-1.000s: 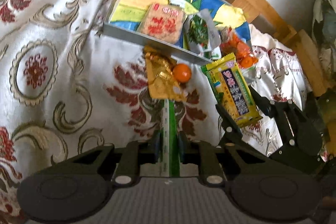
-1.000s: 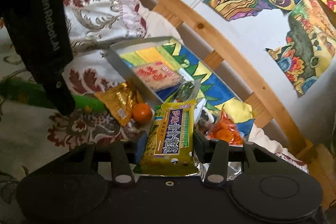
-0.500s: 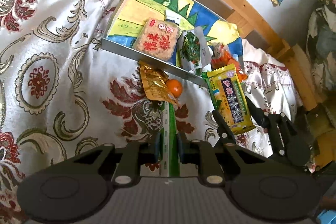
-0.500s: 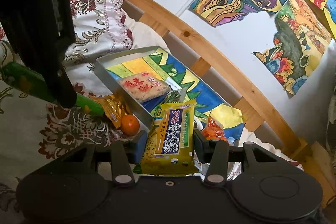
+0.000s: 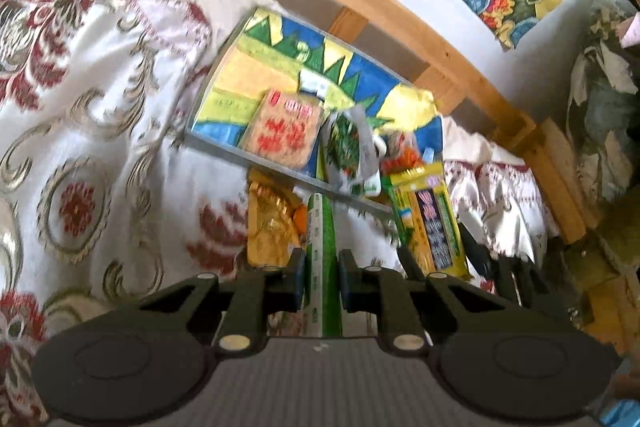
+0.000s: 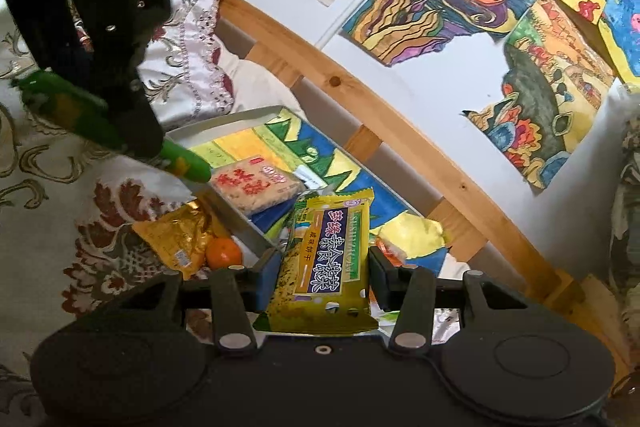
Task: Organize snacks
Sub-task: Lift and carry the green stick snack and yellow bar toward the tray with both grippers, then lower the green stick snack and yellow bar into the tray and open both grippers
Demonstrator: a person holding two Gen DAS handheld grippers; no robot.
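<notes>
Both grippers have risen and tipped upward since the earlier frames, so more of the wooden bed rail [image 6: 404, 131] and the wall paintings [image 6: 436, 3] now fills each view.

We record the left gripper [image 5: 322, 283] pinching a long green-and-white snack stick pack [image 5: 322, 259] edge-on between its pads, pointing toward 12 o'clock at the near wall of the shallow grey tray with a painted lining [image 5: 224, 143]. In the right wrist view that gripper's body enters from 10 o'clock, angled down, with the stick's tip overhanging the tray's near corner.

We record the right gripper [image 6: 322, 279] clamped on a yellow rectangular biscuit packet with a dark blue label [image 6: 326, 259], held flat, lengthwise along the fingers, pointing at 12 o'clock over the tray's near right end.

A clear-wrapped rice cracker block with red characters [image 6: 256, 185] lies inside the tray. A gold foil packet [image 6: 178, 235] and a small orange fruit [image 6: 224, 253] rest touching on the patterned white bedspread [image 5: 80, 147], just outside the tray's near wall.
</notes>
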